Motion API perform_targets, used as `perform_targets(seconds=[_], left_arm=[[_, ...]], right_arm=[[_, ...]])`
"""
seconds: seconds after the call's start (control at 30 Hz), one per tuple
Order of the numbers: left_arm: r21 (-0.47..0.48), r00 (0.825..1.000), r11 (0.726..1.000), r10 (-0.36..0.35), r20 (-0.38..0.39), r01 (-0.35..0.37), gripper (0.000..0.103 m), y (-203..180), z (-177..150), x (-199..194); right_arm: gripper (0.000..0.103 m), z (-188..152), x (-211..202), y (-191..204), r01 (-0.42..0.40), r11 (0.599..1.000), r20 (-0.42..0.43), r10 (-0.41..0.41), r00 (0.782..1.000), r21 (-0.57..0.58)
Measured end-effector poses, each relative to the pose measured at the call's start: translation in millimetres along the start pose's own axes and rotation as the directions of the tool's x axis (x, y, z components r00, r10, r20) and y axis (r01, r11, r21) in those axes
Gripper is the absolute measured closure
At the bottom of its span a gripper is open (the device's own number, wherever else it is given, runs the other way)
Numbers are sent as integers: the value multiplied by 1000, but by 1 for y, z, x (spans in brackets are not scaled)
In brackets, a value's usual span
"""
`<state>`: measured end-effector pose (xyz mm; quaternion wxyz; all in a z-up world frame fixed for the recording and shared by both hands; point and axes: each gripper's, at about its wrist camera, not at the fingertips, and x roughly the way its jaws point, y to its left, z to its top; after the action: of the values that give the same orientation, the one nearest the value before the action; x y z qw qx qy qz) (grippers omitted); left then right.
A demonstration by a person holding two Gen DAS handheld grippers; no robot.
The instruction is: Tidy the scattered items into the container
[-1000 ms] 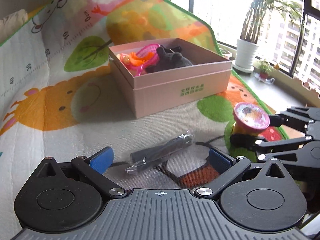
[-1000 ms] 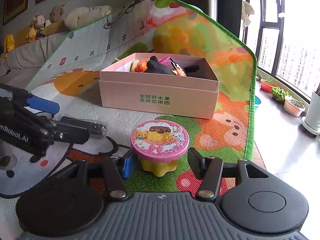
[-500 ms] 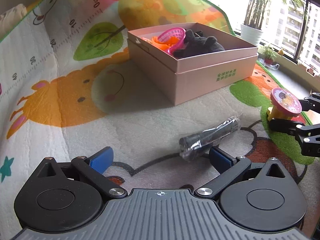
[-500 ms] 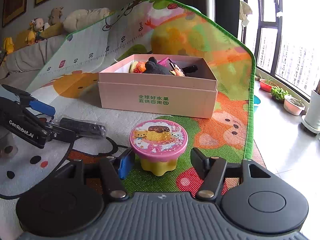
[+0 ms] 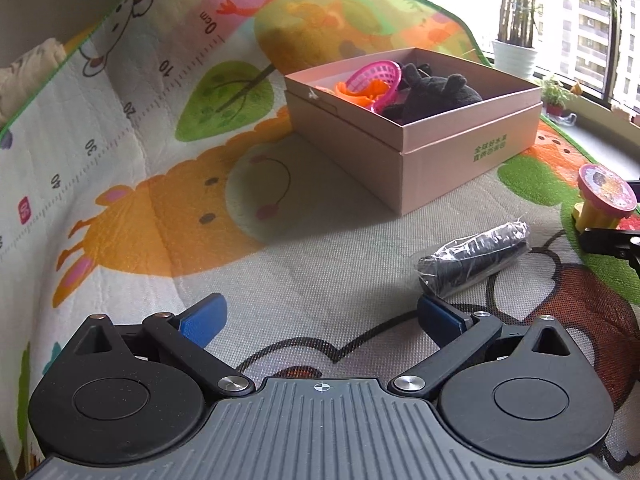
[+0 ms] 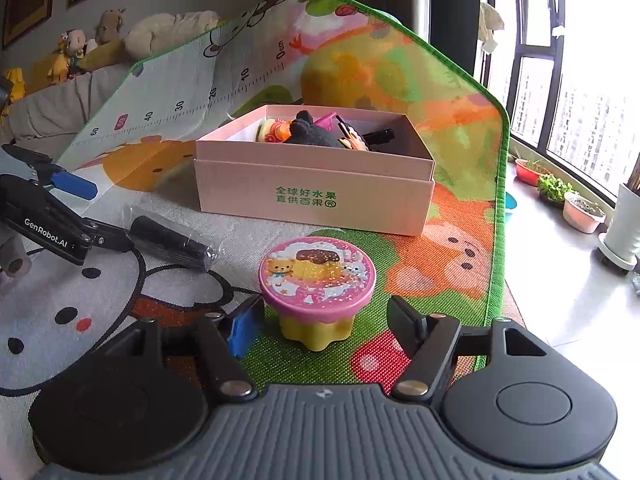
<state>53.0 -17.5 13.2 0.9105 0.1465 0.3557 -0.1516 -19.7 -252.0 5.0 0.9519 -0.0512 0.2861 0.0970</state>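
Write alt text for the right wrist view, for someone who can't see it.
Open jaws of the right gripper, which have just been opening, flank a pink-lidded yellow toy cup on a colourful play mat without touching it. Behind it a pink box holds toys; at left, the left gripper is beside a black wrapped tube.

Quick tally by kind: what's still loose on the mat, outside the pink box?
Pudding-shaped toy container with pink lid: 1
Black cylinder in clear plastic wrap: 1
Total loose on the play mat: 2
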Motion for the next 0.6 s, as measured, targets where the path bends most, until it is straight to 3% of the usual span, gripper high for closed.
perform_targets(seconds=[0.2,0.37,0.47,0.6], left_arm=[[-46,999,998,-39,-5,39,0,4,0,1],[-76,994,992,-104,19,105,0,2,-5,-9],[-87,990,987,-128,52,133,0,3,-7,-17],[-116,985,981,-147,89,156,0,10,-12,-27]], right_arm=[[26,4,-10,-1,14,1000,-11,-14,1000,26],[23,20,-34,9,59,998,54,-59,997,2],[23,38,-46,16,19,1000,86,-21,996,24],[24,56,-32,34,-71,996,45,68,997,54]])
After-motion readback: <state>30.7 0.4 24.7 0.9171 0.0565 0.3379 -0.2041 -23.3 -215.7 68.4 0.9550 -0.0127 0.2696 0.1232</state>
